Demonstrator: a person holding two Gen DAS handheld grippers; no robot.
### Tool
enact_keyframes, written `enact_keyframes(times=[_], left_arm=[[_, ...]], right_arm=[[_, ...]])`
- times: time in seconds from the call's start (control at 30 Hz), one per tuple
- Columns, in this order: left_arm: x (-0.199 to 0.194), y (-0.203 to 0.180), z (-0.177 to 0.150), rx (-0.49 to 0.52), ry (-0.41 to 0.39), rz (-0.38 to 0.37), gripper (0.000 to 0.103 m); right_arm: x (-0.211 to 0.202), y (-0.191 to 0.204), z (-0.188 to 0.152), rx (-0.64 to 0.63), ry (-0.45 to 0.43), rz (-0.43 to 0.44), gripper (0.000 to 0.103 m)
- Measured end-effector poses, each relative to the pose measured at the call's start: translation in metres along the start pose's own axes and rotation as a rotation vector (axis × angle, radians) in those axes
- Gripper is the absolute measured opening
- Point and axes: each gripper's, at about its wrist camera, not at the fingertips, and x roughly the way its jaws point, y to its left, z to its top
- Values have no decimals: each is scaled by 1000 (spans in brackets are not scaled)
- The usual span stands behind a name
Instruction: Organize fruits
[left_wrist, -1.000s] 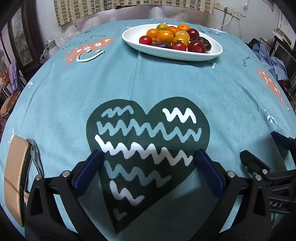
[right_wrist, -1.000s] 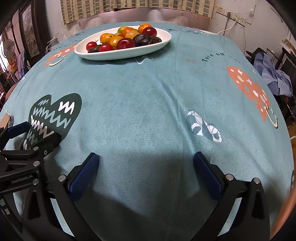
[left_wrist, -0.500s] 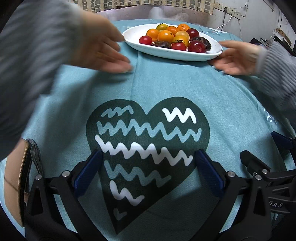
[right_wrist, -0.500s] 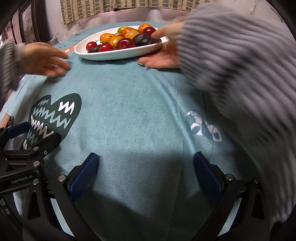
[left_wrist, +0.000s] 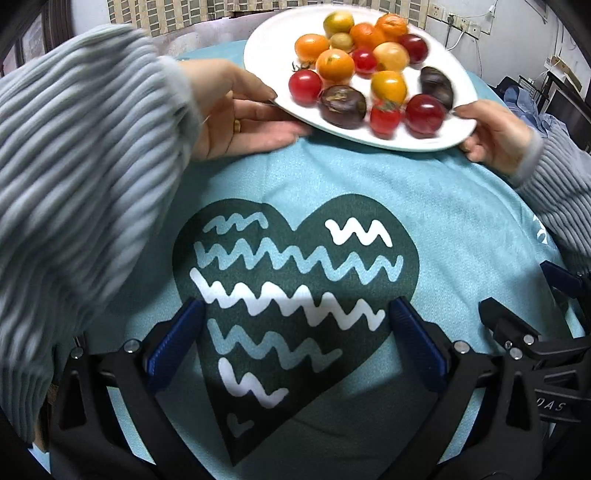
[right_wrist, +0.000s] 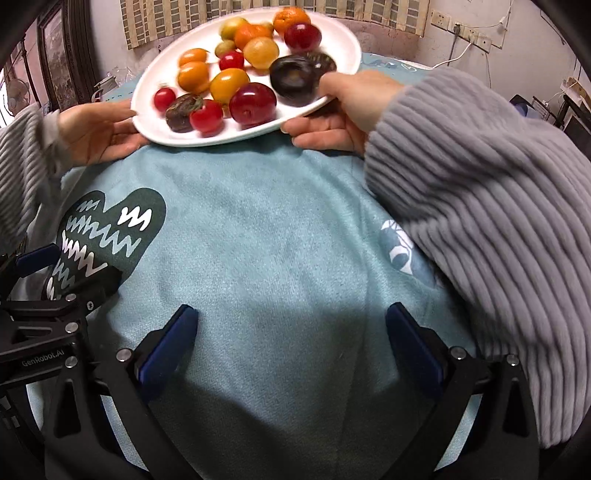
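At twelve o'clock from my grippers, a white plate (left_wrist: 266, 48) of red, orange and dark fruit (left_wrist: 343, 107) tilts between two bare hands (left_wrist: 236, 110) above the teal tablecloth (right_wrist: 258, 229). My left gripper (left_wrist: 295, 332) and right gripper (right_wrist: 291, 332) both lie spread and empty.

Both grippers' jaws wide apart, empty; left hand (left_wrist: 236, 110), right hand (left_wrist: 495, 136) bare, outstretched
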Motion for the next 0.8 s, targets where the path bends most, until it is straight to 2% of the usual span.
enact_keyframes(times=[0.8], left_arm=[[-1,-1,-1,0,0,0,101]], right_arm=[[1,1,-1,1,1,1,102]])
